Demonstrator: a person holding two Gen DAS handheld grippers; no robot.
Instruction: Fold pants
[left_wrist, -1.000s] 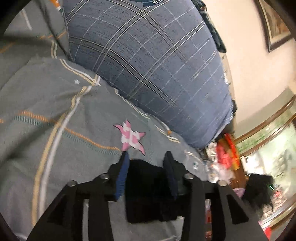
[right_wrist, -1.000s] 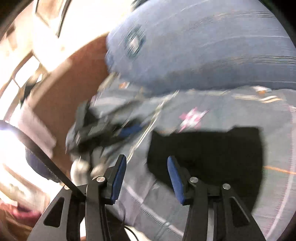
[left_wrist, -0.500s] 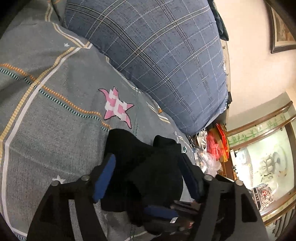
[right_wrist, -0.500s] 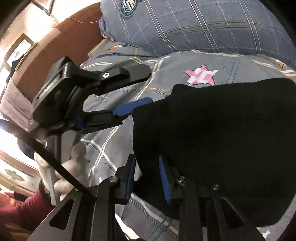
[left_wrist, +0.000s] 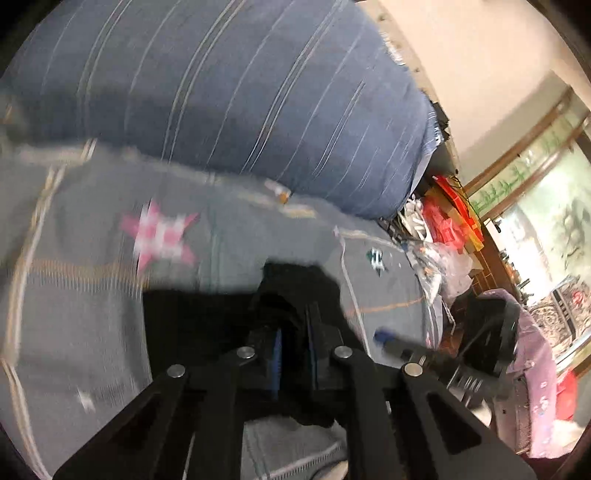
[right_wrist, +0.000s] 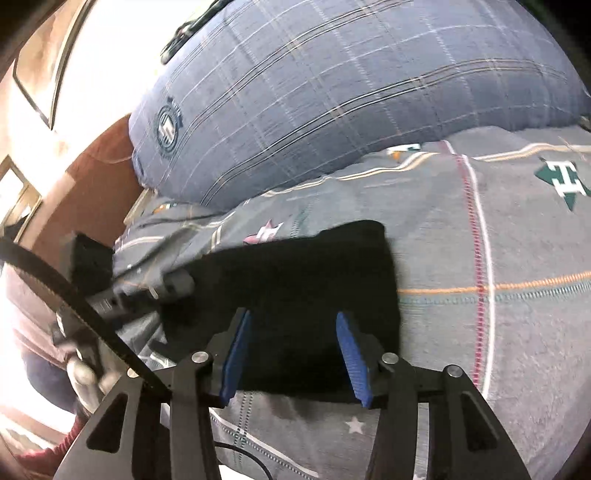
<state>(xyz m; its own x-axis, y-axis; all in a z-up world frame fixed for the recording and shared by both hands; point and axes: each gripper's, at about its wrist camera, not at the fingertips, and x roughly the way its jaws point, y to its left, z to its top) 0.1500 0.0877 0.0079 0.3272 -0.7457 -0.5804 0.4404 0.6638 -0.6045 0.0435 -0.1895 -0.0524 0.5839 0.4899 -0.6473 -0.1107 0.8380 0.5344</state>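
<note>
A: Pants (right_wrist: 295, 291), folded black, lie on the bed (right_wrist: 517, 332). Why's the left gripper (left_wrist: 293, 339) pinching a fold?

B: To hold it; the right gripper (right_wrist: 293, 350), jaws just opening, hovers spread, holding nothing.

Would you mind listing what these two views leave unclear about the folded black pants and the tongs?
- Left wrist view: motion blur smears the black pants; the left tongs hide the pinched fabric.
- Right wrist view: the open right tongs cover the pants' near edge.
- Left tongs here are blurred behind the grey patterned bedsheet.
</note>
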